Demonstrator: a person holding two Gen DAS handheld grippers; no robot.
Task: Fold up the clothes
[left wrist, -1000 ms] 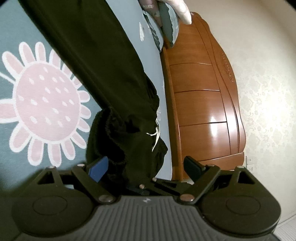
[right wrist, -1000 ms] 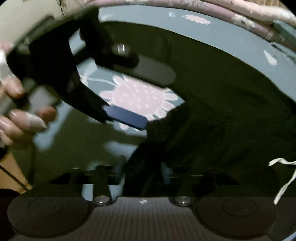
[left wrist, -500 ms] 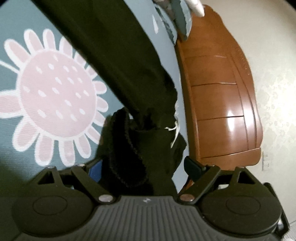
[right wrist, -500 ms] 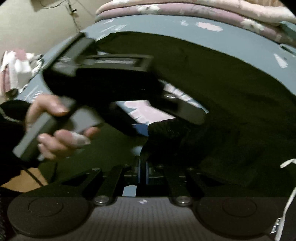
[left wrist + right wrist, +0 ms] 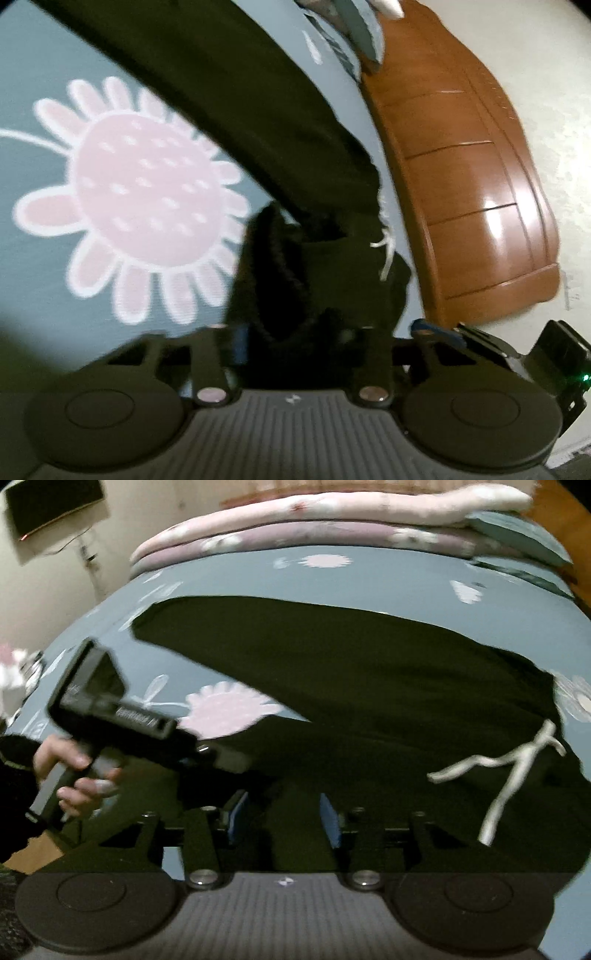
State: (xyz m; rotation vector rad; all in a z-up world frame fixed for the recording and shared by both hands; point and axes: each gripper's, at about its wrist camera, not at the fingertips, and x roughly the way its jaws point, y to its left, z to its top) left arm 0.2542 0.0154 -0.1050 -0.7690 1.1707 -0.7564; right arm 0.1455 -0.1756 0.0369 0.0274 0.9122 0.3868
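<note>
Dark trousers lie spread over a blue-grey bedsheet, with a white drawstring at the waist. In the left wrist view the bunched waistband fills the gap of my left gripper, whose fingers are pressed in on it. The drawstring hangs just to the right. My right gripper stands open low over the trousers, blue pads apart with dark cloth lying between them. A hand holds the left tool at the left of the right wrist view. One right finger shows beside the cloth.
A large pink flower print lies on the sheet left of the trousers. A brown wooden bed board borders the bed on the right. Folded pink quilts and pillows are stacked at the far end.
My left gripper's fingers have drawn in from wide open onto the bunched waistband. My right gripper, shut half a second ago, has opened, and the left tool has moved leftward in its view.
</note>
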